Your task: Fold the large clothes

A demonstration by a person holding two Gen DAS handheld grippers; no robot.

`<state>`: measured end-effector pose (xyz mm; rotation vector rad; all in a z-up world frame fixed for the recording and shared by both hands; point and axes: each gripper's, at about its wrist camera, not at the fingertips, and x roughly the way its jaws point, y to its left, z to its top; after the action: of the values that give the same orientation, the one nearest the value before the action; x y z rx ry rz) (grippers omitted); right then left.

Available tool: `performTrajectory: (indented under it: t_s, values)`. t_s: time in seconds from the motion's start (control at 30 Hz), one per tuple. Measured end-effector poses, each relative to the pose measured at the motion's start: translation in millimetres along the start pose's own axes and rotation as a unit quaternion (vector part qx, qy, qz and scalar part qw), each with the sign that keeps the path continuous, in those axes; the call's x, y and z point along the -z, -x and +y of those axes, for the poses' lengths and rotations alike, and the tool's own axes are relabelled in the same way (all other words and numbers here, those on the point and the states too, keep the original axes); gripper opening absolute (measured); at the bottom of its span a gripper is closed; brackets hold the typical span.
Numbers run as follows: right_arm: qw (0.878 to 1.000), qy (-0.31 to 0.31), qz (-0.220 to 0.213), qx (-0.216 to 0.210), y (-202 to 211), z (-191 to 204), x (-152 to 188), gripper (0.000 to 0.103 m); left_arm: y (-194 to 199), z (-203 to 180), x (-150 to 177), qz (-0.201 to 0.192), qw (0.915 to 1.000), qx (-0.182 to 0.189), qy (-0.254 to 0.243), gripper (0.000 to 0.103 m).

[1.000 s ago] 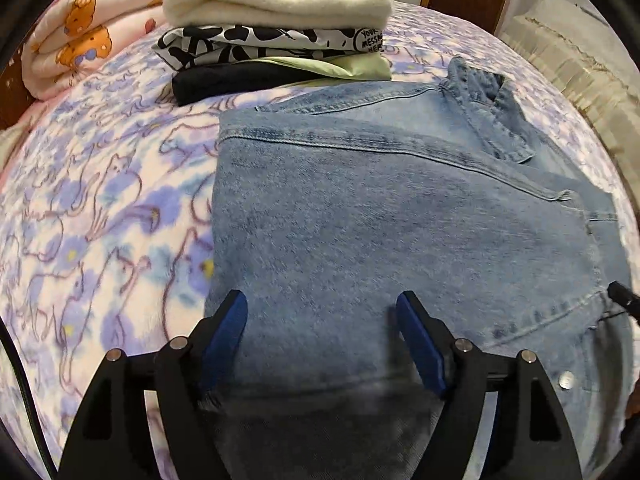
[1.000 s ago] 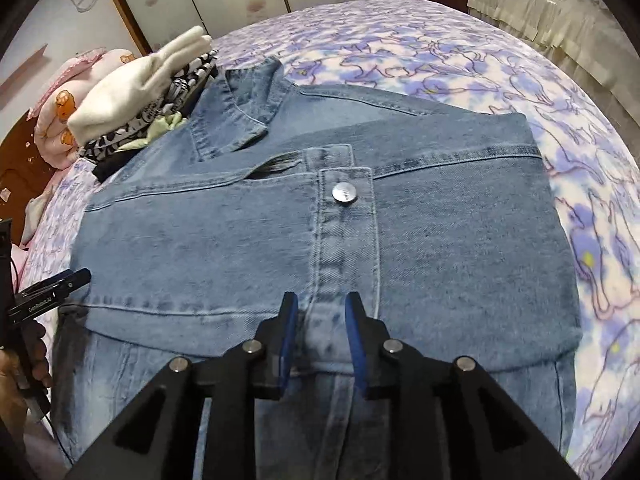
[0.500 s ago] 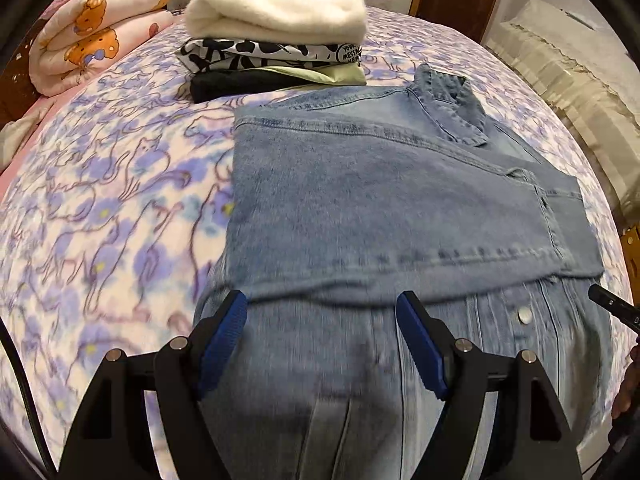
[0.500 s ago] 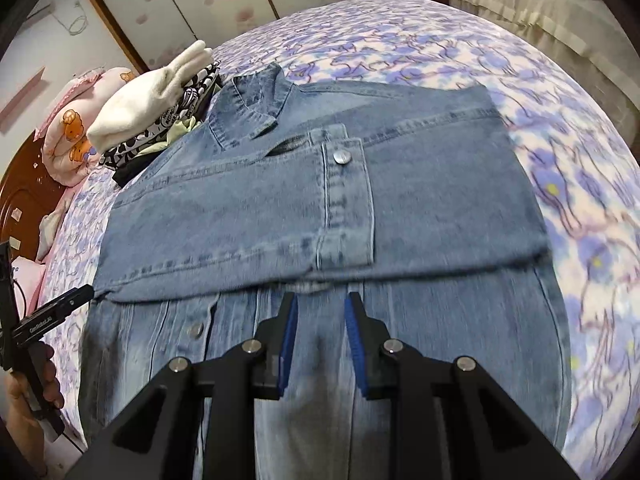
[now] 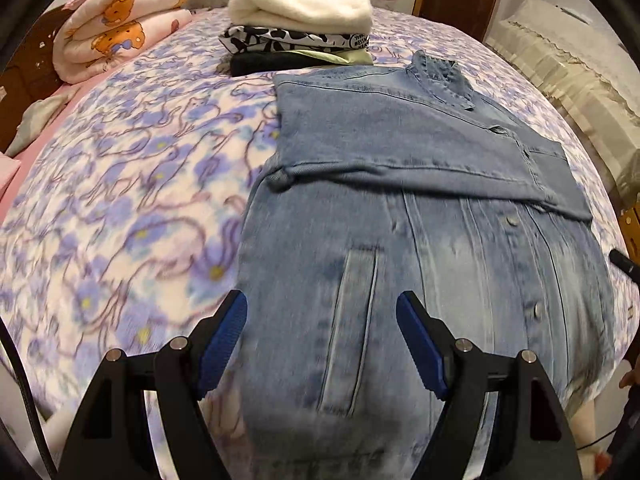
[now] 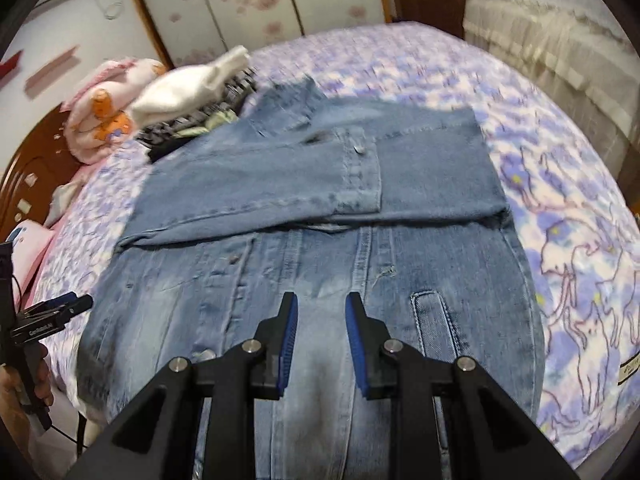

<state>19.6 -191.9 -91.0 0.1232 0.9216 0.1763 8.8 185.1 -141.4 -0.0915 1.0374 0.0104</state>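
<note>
A light-blue denim jacket (image 5: 400, 160) (image 6: 320, 184) lies flat on the bed, collar at the far end. Its sleeves are folded across the chest, and the buttoned lower front and a pocket face me. My left gripper (image 5: 322, 304) hovers open and wide over the jacket's lower left part, near the pocket, with nothing between its blue pads. My right gripper (image 6: 322, 304) hangs over the lower middle of the jacket. Its jaws stand a narrow gap apart and hold nothing. The left gripper (image 6: 52, 316) also shows at the jacket's left edge, in a hand.
A stack of folded clothes (image 5: 300, 32) (image 6: 192, 92) topped by a white fleece sits beyond the collar. A rolled pink bear blanket (image 5: 116, 36) lies by the wooden headboard (image 6: 28, 168). The purple floral bedspread (image 5: 120, 184) spreads around the jacket; a lace-covered piece of furniture (image 5: 560, 64) stands right.
Both grippers have drawn back from the folded sleeves toward the jacket's lower part and risen a little, so more of the buttoned front shows. Neither jaw opening has changed.
</note>
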Motion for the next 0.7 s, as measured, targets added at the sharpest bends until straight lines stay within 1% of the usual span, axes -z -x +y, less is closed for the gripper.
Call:
performTrajectory:
  t_s: [0.03, 0.1, 0.2, 0.3, 0.37, 0.4, 0.5, 0.57, 0.63, 0.7]
  values:
    - [1.000, 0.004, -0.009, -0.004, 5.5, 1.6, 2.7, 0.024, 3.8, 0.7, 4.3, -0.007, 1.0000, -0.001, -0.003, 0.076]
    - [1.000, 0.006, -0.018, -0.010, 13.4, 3.0, 5.8, 0.024, 15.7, 0.6, 18.5, -0.034, 0.9994, 0.003, -0.012, 0.076]
    - [0.999, 0.008, -0.028, -0.020, 24.0, 3.9, 7.7, 0.025, 27.7, 1.3, 36.0, -0.058, 0.9981, 0.008, -0.021, 0.076]
    - [0.998, 0.024, -0.048, -0.024, 39.3, 7.9, 10.8, 0.025, 31.6, 1.4, 45.0, -0.057, 0.9977, 0.010, -0.037, 0.076]
    - [0.997, 0.043, -0.053, -0.022, 49.1, 12.6, 15.8, 0.028, 33.7, 1.3, 51.6, -0.055, 0.9975, 0.006, -0.044, 0.076]
    - [0.997, 0.058, -0.051, -0.020, 53.0, 15.6, 18.4, 0.031, 33.8, 2.3, 53.6, -0.050, 0.9977, 0.009, -0.045, 0.076]
    - [0.994, 0.106, -0.030, -0.016, 61.6, 23.3, 34.2, 0.033, 35.5, 3.7, 58.8, -0.050, 0.9979, 0.009, -0.040, 0.076]
    - [0.992, 0.124, -0.016, -0.008, 62.4, 25.6, 44.1, 0.033, 35.5, 6.7, 61.9, -0.049, 0.9982, 0.009, -0.033, 0.076]
    - [0.990, 0.141, -0.002, 0.010, 61.5, 25.6, 57.1, 0.033, 33.1, 8.2, 64.5, -0.041, 0.9987, 0.008, -0.030, 0.076]
    - [0.989, 0.143, -0.001, 0.033, 60.4, 21.1, 66.8, 0.033, 29.5, 10.0, 69.0, -0.032, 0.9991, 0.006, -0.028, 0.076]
